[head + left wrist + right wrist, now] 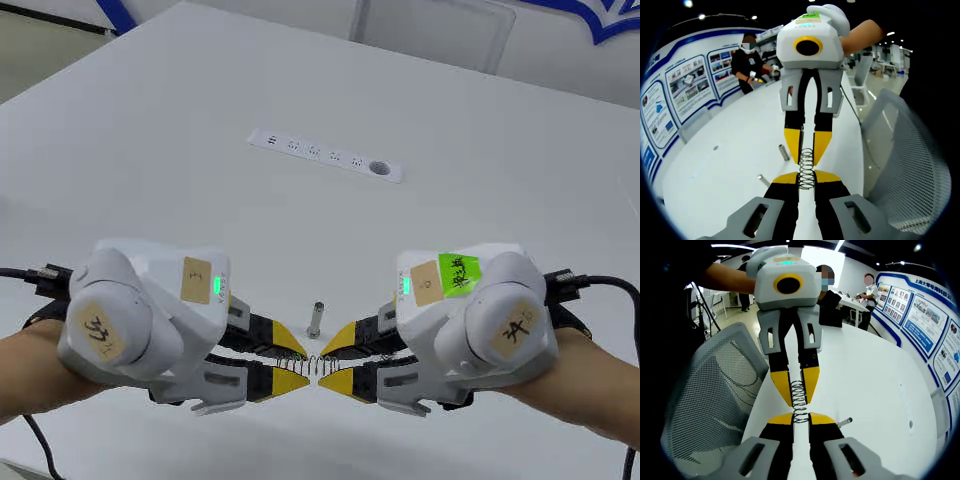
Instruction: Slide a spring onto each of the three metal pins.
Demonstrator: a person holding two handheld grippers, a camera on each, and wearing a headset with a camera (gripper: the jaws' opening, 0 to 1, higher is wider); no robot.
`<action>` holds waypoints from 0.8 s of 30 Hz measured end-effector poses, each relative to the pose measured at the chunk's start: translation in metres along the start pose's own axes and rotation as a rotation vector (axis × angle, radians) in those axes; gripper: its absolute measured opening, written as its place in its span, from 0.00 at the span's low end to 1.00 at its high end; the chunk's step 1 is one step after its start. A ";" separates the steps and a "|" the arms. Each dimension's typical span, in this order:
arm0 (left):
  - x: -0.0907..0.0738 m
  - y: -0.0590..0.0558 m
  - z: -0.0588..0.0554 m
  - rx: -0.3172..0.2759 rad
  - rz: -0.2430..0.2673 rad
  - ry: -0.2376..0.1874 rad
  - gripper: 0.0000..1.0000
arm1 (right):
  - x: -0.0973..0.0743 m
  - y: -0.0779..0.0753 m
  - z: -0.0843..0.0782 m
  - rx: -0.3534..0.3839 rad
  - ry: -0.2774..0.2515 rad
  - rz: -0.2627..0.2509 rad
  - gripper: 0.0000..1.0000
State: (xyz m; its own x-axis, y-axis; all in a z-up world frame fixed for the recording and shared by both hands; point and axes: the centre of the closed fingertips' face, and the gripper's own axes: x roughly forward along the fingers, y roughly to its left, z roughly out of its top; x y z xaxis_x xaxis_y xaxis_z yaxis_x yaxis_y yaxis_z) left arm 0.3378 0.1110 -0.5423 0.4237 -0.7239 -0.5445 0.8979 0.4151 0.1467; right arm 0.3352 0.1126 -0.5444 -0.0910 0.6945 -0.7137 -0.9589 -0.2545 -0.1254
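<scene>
In the head view the left hand-held gripper (303,366) and the right hand-held gripper (331,367) meet tip to tip low over the white bench (150,150). The spring (317,367) spans the small gap between their yellow tips. A metal pin (316,320) stands upright on the bench just beyond the spring, apart from it and from both sets of jaws. A white power strip (325,155) lies well beyond that.

The left gripper view settles what the head view leaves me unsure of. My left jaws are drawn in on the near end of the spring, and the coils run straight on into the right jaws, which pinch the far end. This view also gives me a second pin (761,177), off to the left of my jaws and nearer than the first. A grey mesh chair (910,150) sits on the right.

The right gripper view mirrors the grip. The right hand-held gripper is clamped on its own end of the spring while the left one holds the opposite end. One pin sits on the bench just to the right of my jaws, clear of them. The spring hangs in the air between the two tools, gripped at each end and threaded on neither pin I can see.
</scene>
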 end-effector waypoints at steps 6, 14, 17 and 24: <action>-0.001 0.001 0.000 -0.016 0.011 -0.004 0.10 | -0.008 -0.002 0.012 0.023 -0.059 0.007 0.11; 0.000 0.002 0.000 -0.016 0.015 -0.006 0.10 | -0.014 -0.001 0.028 0.074 -0.137 0.016 0.11; 0.000 0.001 -0.001 -0.014 0.012 0.002 0.10 | -0.013 0.001 0.036 0.077 -0.163 0.013 0.11; 0.003 0.000 0.000 -0.035 0.018 0.000 0.10 | -0.012 0.000 0.048 0.102 -0.203 0.009 0.11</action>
State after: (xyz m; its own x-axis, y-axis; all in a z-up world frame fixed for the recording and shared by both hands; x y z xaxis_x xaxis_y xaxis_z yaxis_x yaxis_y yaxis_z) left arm 0.3390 0.1090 -0.5436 0.4398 -0.7164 -0.5416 0.8854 0.4469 0.1278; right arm 0.3232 0.1367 -0.5024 -0.1418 0.8166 -0.5595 -0.9792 -0.1987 -0.0419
